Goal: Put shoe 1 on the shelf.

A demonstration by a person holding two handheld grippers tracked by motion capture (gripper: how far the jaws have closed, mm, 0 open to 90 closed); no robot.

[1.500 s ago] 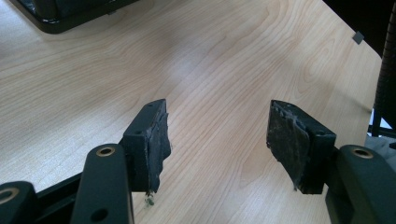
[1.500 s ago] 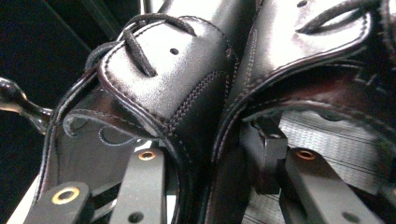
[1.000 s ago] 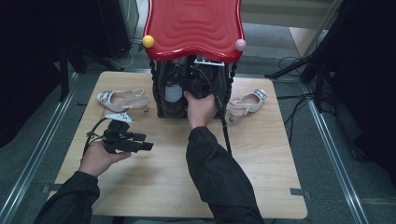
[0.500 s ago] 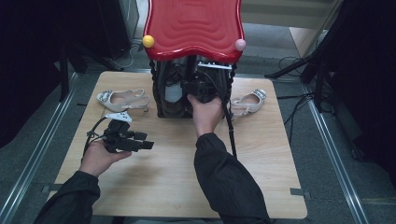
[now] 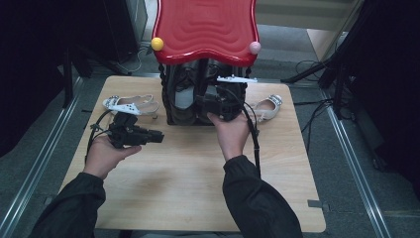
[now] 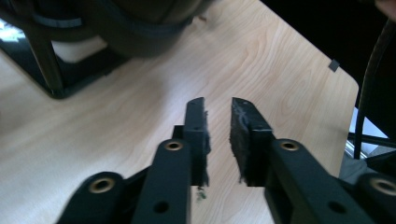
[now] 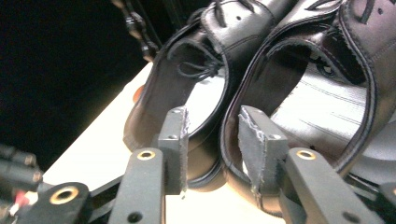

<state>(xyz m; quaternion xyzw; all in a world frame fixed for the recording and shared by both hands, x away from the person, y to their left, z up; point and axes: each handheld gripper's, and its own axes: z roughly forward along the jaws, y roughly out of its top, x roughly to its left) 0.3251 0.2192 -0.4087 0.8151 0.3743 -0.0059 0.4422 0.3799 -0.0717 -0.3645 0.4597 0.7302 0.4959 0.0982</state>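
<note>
Right gripper drawn back from the rack, jaws just narrowing astride the heel walls of two black shoes, unpinched, left gripper lifted, jaws just narrowed, empty, over bare table

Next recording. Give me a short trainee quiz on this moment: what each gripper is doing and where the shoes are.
1. What is the right gripper pointed at? A) a cup B) the black shoes in the rack C) a towel
2. True or false: the left gripper holds something between its jaws.
3. How many pale shoes lie on the table, and where?

Key
1. B. Its jaws have just been closing, with the heel rims showing between them. Whether they press is unclear.
2. False. Its jaws have just been closing, but nothing is between them.
3. Two: one left of the rack and one right of it.
</note>
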